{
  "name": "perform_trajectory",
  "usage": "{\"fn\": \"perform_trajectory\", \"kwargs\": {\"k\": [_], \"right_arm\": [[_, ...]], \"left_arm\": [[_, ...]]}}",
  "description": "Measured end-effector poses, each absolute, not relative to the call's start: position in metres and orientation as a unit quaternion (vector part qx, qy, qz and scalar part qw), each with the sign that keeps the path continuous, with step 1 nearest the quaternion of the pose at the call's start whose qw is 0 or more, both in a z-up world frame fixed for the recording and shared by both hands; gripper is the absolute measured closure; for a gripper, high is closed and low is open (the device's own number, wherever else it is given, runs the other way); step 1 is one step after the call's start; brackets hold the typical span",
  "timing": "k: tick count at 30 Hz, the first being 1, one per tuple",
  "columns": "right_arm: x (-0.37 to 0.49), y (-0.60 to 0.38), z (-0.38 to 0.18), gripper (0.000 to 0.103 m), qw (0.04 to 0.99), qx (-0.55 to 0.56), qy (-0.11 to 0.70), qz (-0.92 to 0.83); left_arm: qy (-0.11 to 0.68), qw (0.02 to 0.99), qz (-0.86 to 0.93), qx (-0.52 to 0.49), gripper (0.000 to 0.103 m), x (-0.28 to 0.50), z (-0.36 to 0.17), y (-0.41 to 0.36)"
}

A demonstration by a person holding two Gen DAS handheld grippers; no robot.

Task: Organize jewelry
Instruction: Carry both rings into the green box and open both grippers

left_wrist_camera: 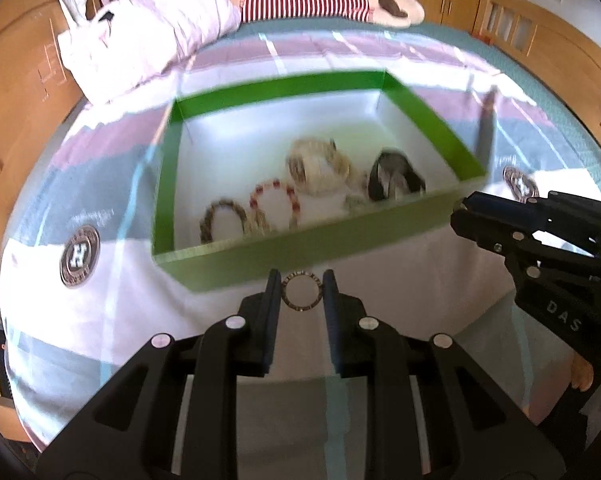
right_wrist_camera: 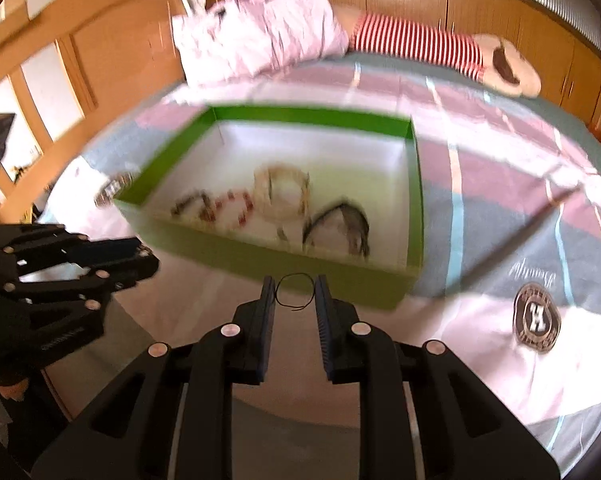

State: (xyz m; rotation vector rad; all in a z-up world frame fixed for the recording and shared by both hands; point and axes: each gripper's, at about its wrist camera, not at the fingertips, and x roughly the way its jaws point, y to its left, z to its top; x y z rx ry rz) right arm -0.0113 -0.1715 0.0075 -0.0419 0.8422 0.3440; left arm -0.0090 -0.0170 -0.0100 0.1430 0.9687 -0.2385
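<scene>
Left gripper [left_wrist_camera: 301, 285] has its jaws clamped on a thin metal ring [left_wrist_camera: 301, 292] with engraved lettering too small to read. Right gripper [right_wrist_camera: 294, 290] pinches a fine black cord loop [right_wrist_camera: 294, 291]. Both hang just before the green cardboard box [left_wrist_camera: 300, 248] on the bed [left_wrist_camera: 100, 288], white-lined, holding four blurred bracelets. Two round "H" badges dot the bedspread.
</scene>
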Motion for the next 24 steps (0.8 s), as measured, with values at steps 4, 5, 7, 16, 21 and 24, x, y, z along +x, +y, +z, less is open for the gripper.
{"fn": "perform_trajectory", "kwargs": {"k": [4, 5, 7, 16, 21, 24], "right_arm": [[0.006, -0.171, 0.029, 0.083, 0.910, -0.011, 0.384, 0.159], [0.011, -0.172, 0.032, 0.083, 0.911, -0.010, 0.381, 0.157], [0.024, -0.173, 0.036, 0.083, 0.911, -0.004, 0.381, 0.154], [0.058, -0.175, -0.012, 0.083, 0.897, 0.000, 0.424, 0.122], [0.062, -0.176, -0.018, 0.083, 0.896, 0.003, 0.428, 0.120], [0.060, -0.174, -0.017, 0.082, 0.896, -0.005, 0.425, 0.125]], "left_arm": [[0.447, 0.886, -0.109, 0.050, 0.082, 0.014, 0.011, -0.015], [0.442, 0.890, -0.105, 0.045, 0.082, 0.022, 0.016, -0.013], [0.436, 0.894, -0.096, 0.036, 0.082, 0.038, 0.021, -0.007], [0.476, 0.878, -0.058, -0.007, 0.082, 0.087, -0.013, 0.009], [0.480, 0.875, -0.055, -0.002, 0.082, 0.089, -0.022, 0.007], [0.482, 0.875, -0.056, 0.000, 0.081, 0.090, -0.027, 0.006]]}}
